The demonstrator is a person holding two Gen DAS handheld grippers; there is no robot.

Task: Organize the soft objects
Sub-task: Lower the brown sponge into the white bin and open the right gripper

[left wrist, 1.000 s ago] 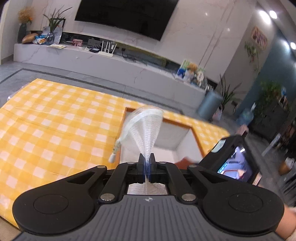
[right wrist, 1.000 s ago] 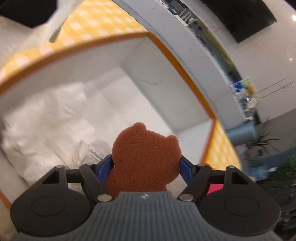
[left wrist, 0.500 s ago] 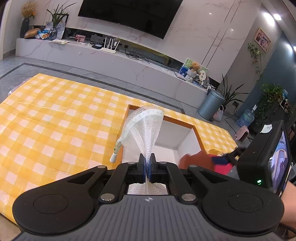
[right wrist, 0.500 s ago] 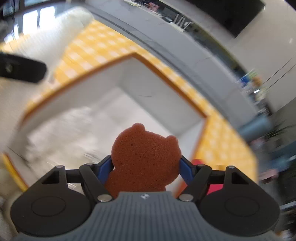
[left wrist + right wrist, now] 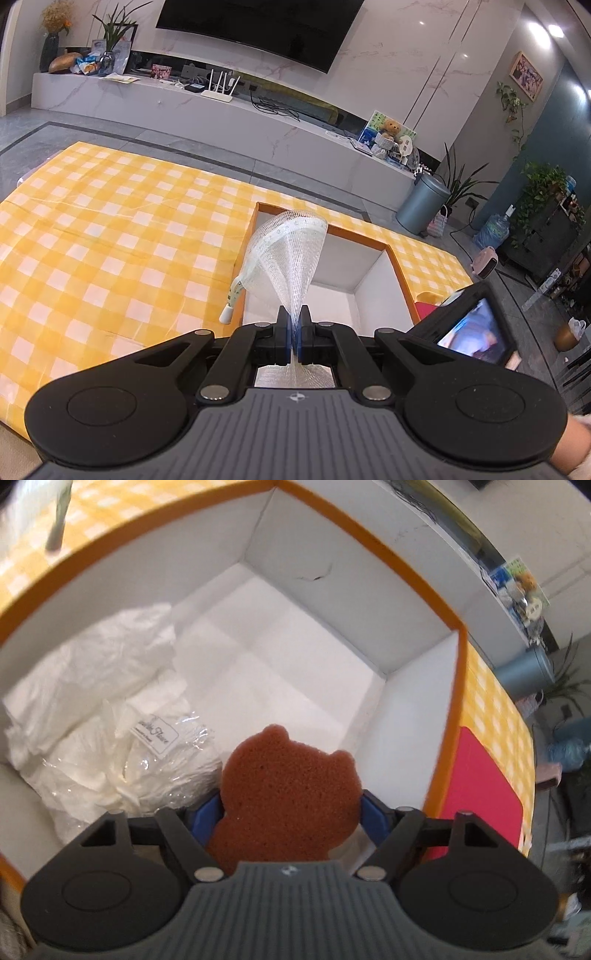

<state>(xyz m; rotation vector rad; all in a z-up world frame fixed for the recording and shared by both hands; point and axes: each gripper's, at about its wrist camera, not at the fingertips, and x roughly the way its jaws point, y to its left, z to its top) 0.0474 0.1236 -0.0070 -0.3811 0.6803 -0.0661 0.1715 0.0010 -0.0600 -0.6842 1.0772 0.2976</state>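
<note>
My left gripper (image 5: 294, 314) is shut on a white mesh bag (image 5: 291, 251), which fans up above the near edge of the box with its cord end hanging at the left. The box (image 5: 332, 554) is white inside with an orange rim and lies on the yellow checked cloth (image 5: 110, 240). My right gripper (image 5: 291, 812) points down into the box. Its jaws are opening, and a brown bear-shaped sponge (image 5: 288, 782) stands between the blue pads (image 5: 201, 812), no longer squeezed. The right tool's screen (image 5: 469, 328) shows in the left wrist view.
White plastic-wrapped soft goods (image 5: 110, 720) fill the left part of the box; its right half shows bare floor. A flat pink item (image 5: 484, 786) lies just outside the box's right wall. Beyond the table are a TV bench and a grey bin (image 5: 421, 203).
The right gripper swung back over the box, tilted further down, and its jaws widened around the sponge. The left gripper kept still with the mesh bag.
</note>
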